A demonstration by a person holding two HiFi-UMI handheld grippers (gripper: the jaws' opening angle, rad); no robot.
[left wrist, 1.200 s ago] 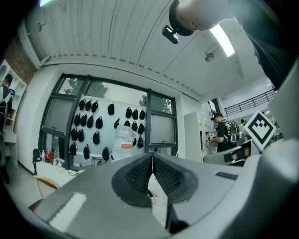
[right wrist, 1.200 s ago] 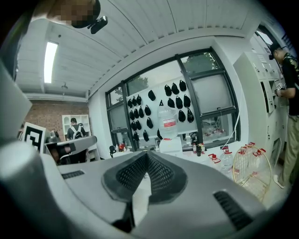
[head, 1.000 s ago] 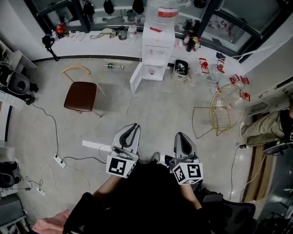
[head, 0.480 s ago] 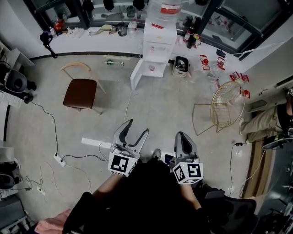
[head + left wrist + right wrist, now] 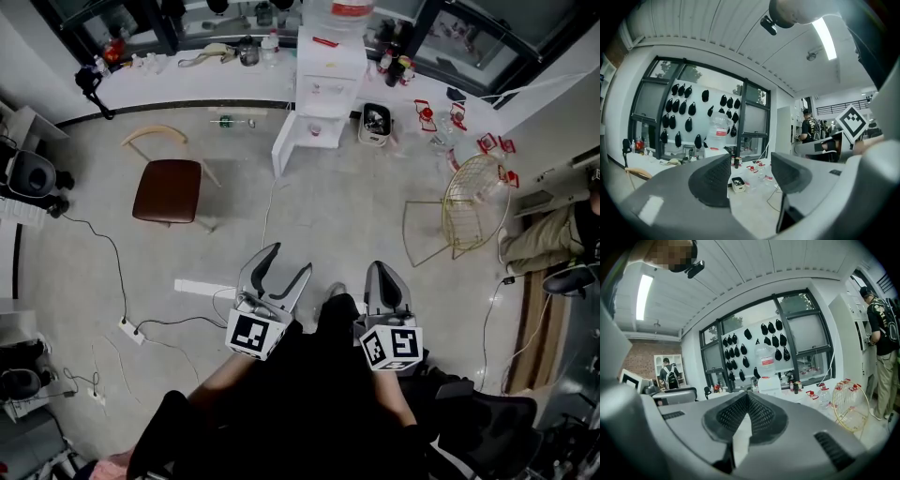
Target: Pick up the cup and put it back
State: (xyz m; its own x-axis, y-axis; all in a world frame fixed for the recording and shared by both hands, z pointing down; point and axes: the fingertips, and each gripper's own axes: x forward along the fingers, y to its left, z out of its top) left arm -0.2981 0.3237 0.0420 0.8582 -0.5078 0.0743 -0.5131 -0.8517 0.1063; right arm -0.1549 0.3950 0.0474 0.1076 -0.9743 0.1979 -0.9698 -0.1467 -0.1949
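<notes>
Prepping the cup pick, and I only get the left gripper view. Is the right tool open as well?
Observer: No, the right tool is shut, with nothing between its jaws.
Operator: Any obstacle on the right?
Observer: A gold wire chair stands on the floor, front right.
Operator: Anything near our left side?
Observer: A power strip lies on the floor, left of the left tool.

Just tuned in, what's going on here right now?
A person holds a gripper in each hand, low over the floor. The left gripper has its jaws apart with nothing between them; the right gripper has them together, empty. Nothing is picked up yet; a water dispenser stands ahead.
</notes>
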